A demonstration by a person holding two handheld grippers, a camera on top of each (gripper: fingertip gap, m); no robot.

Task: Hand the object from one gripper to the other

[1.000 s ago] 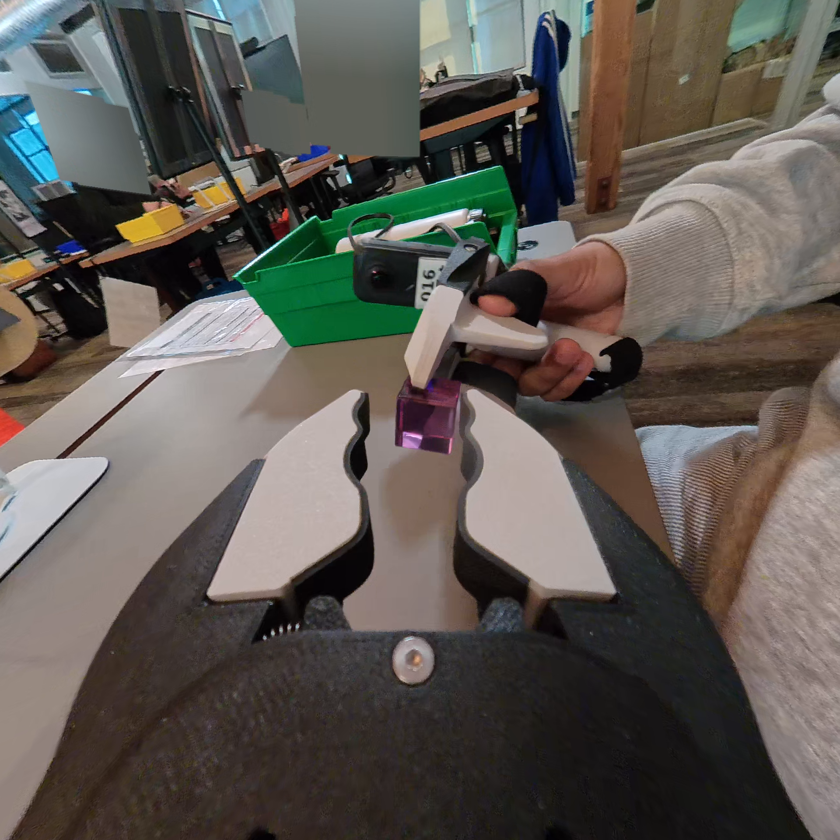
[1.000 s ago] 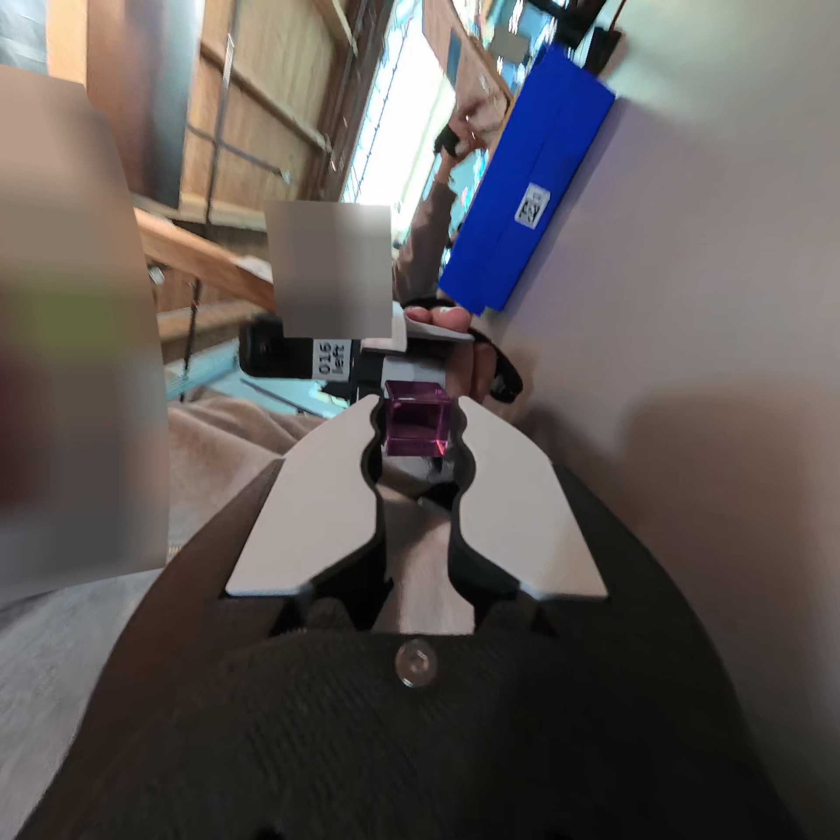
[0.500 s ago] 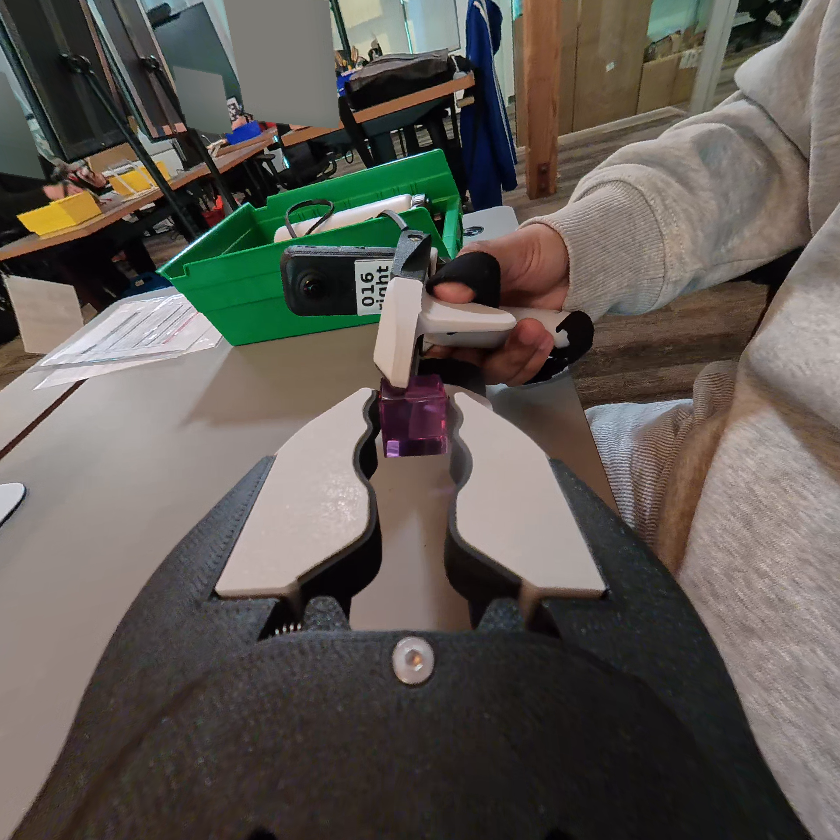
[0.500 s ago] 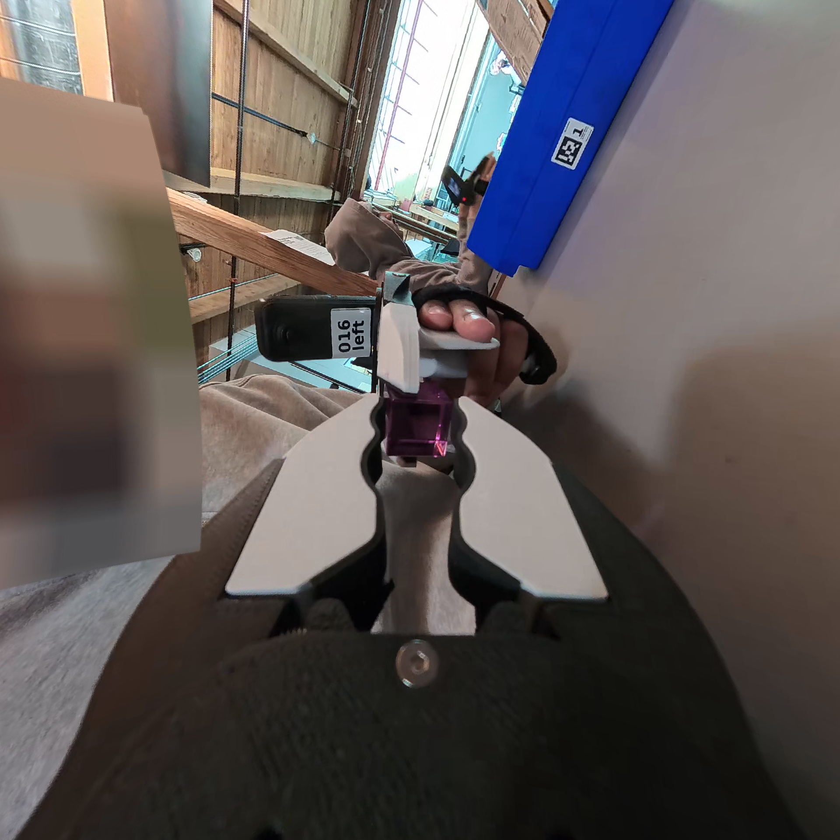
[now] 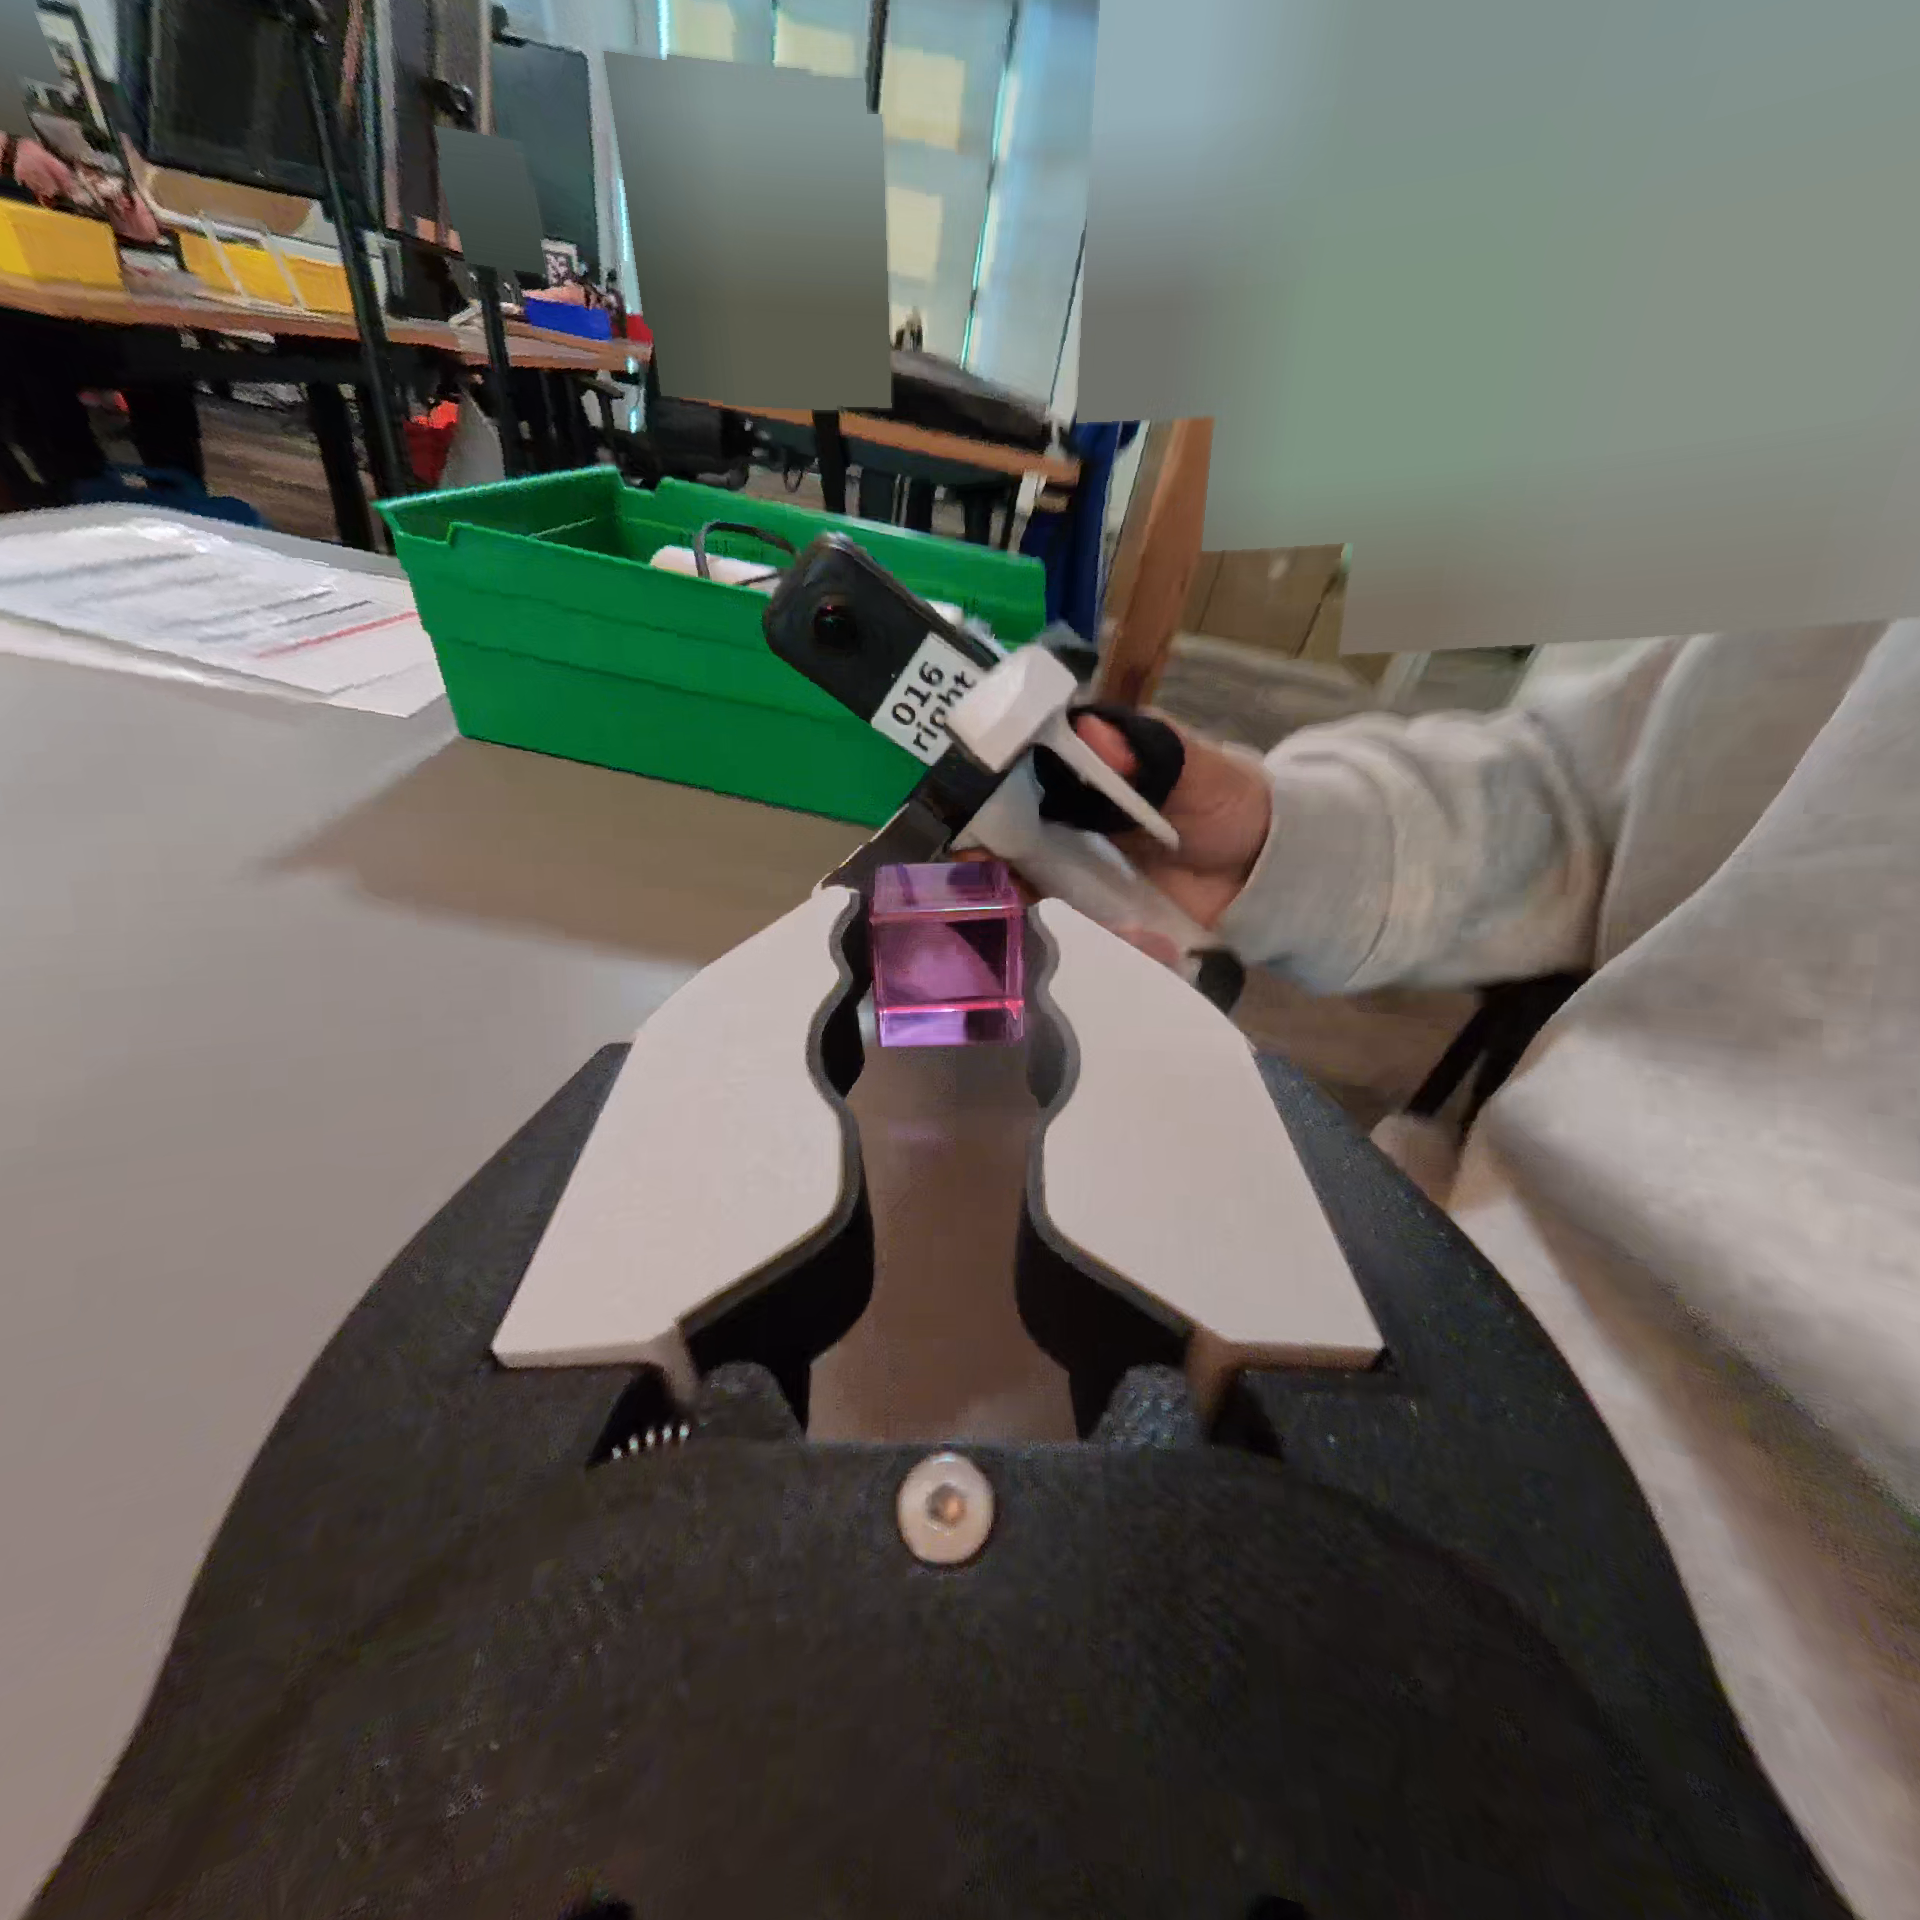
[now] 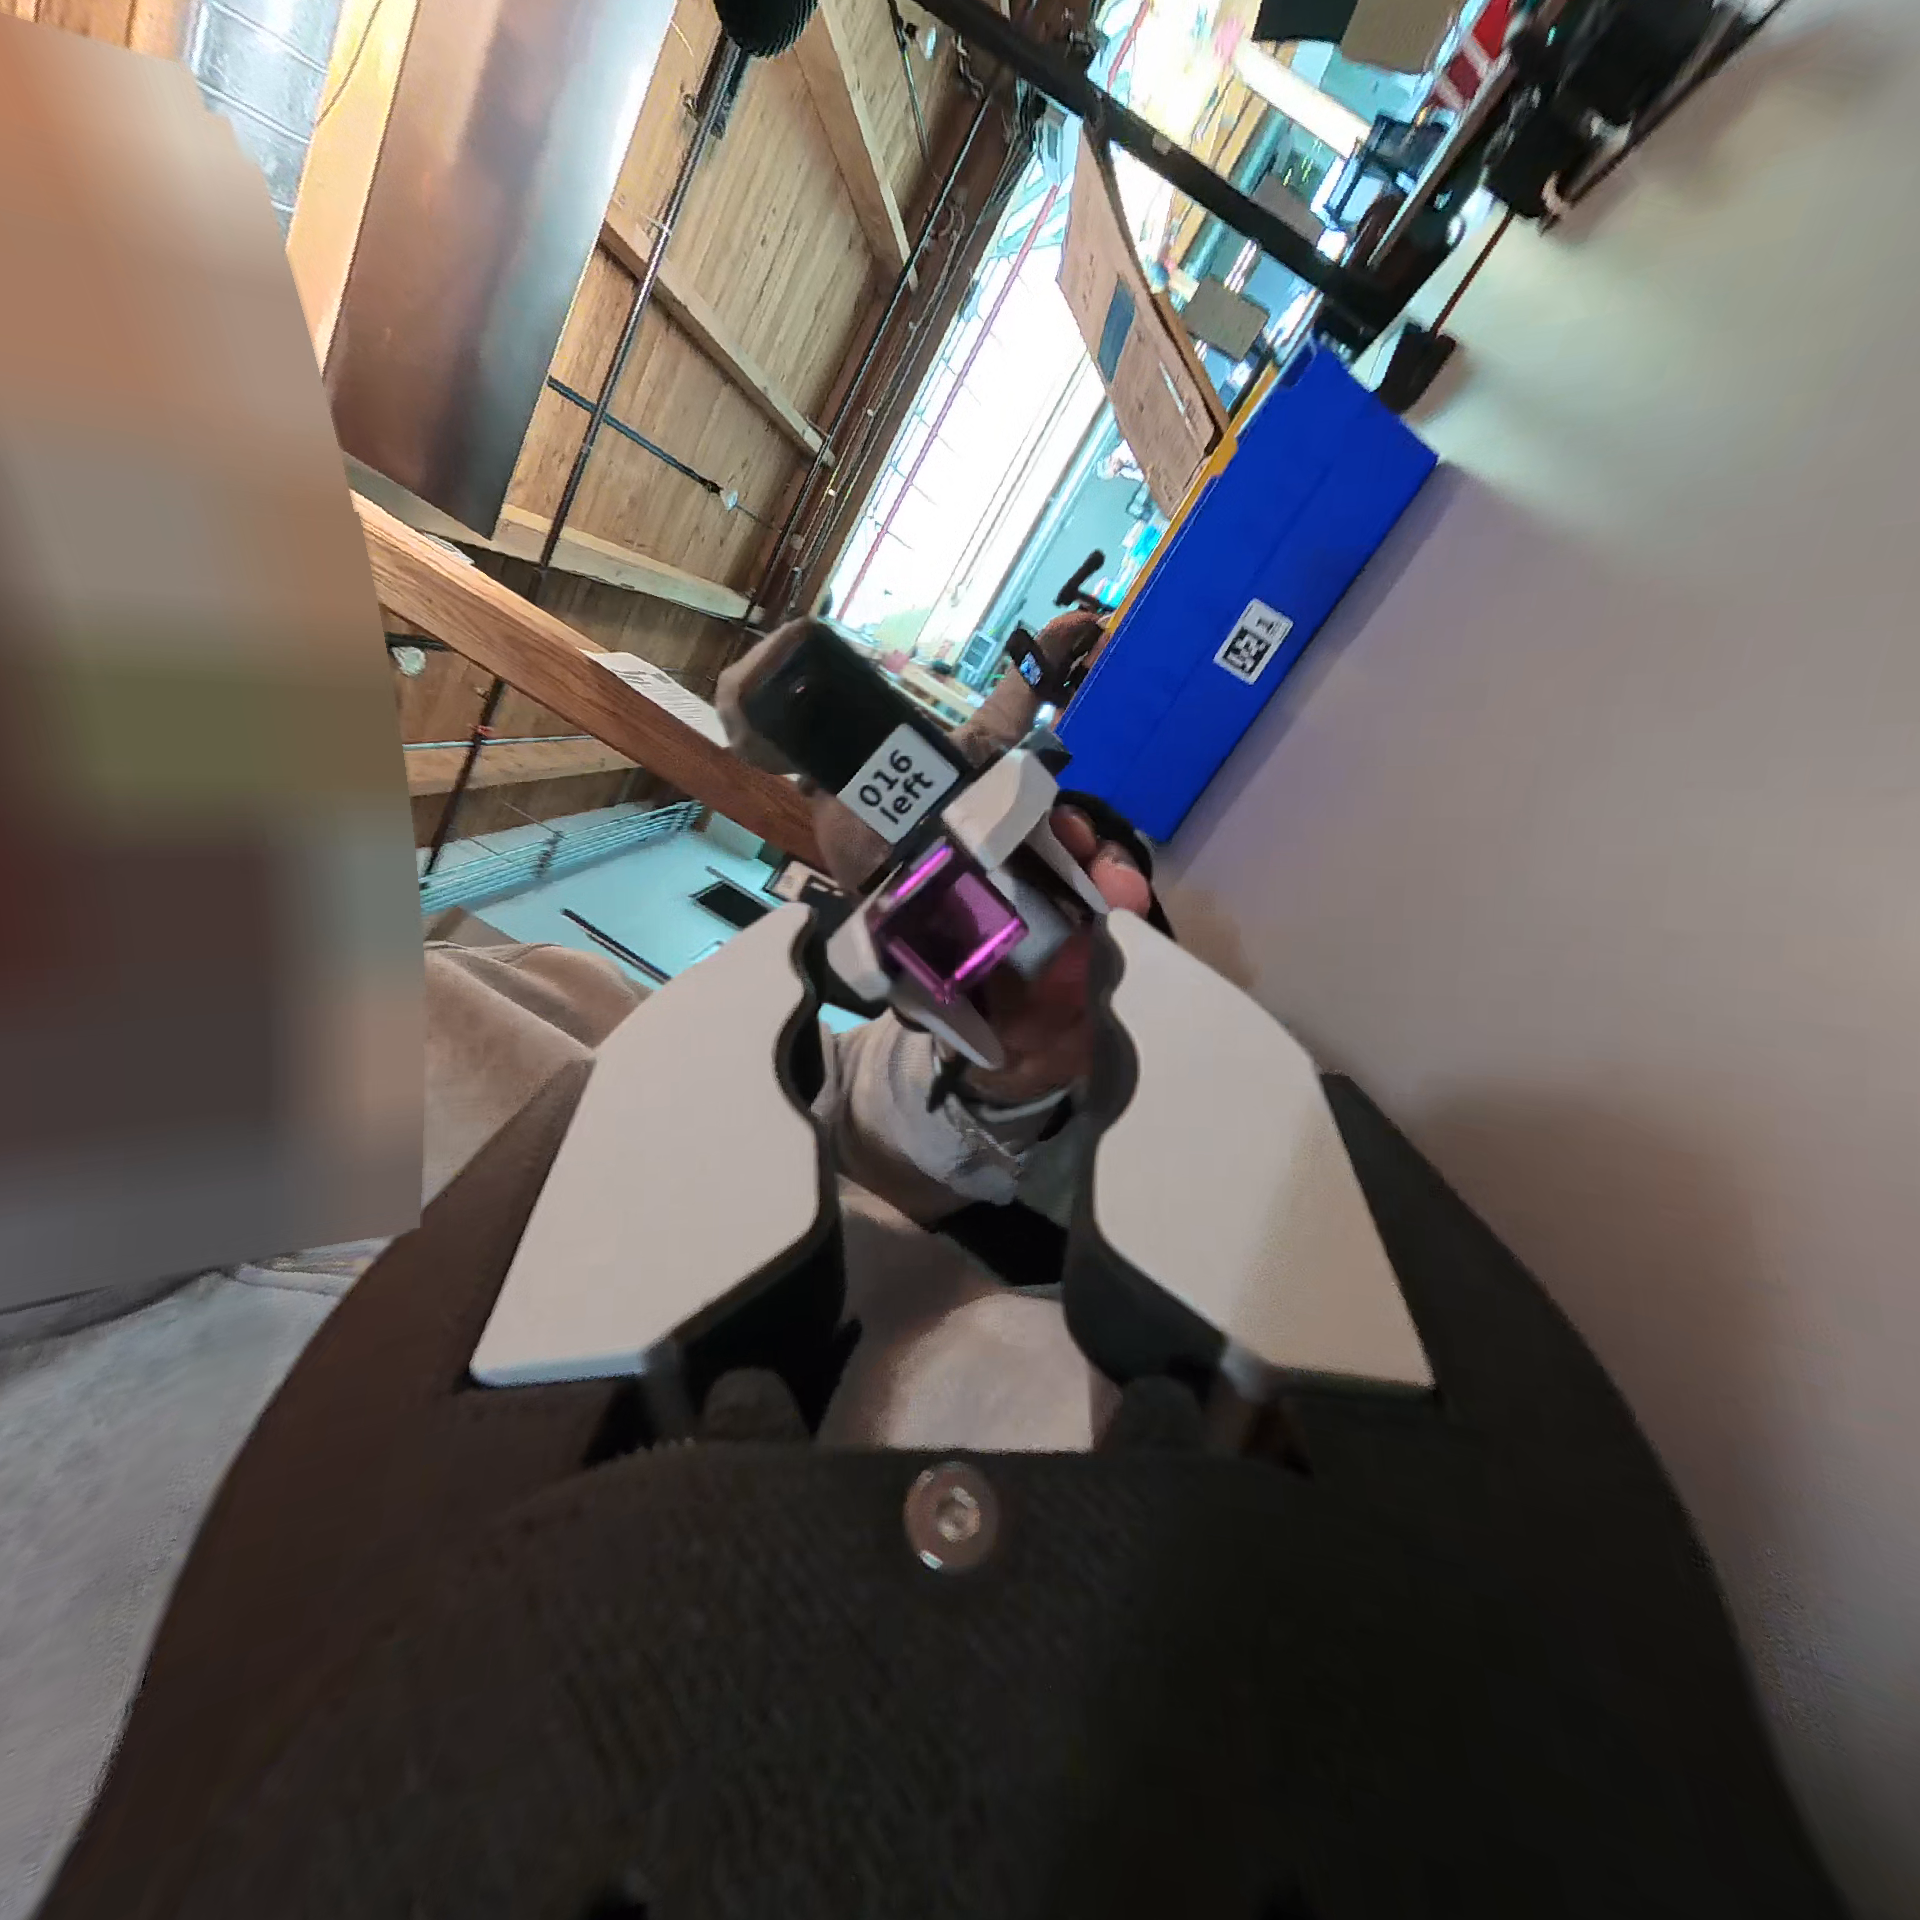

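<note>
A: In the left wrist view, we see our left gripper [image 5: 948,971] clamped on the purple cube [image 5: 948,961], its two fingertips pressed to the cube's sides.

B: We agree, and the cube hangs above the grey table [image 5: 187,935], touching nothing else that we can make out. The right gripper [image 5: 914,862] shows just behind the cube, held in a hand [image 5: 1195,831] with a grey sleeve. From this side we cannot tell how its jaws stand.

A: Farther back a green bin [image 5: 644,675] sits on the table, with papers [image 5: 208,613] to its left.

B: In the right wrist view, our right gripper [image 6: 951,961] has its fingers wide apart, with nothing between them.

A: Yes. The cube [image 6: 945,930] sits just beyond those fingertips, pinched by the left gripper [image 6: 951,935], which faces us, tilted.

B: A blue box [image 6: 1247,623] lies on the table [image 6: 1610,935] behind it.
</note>
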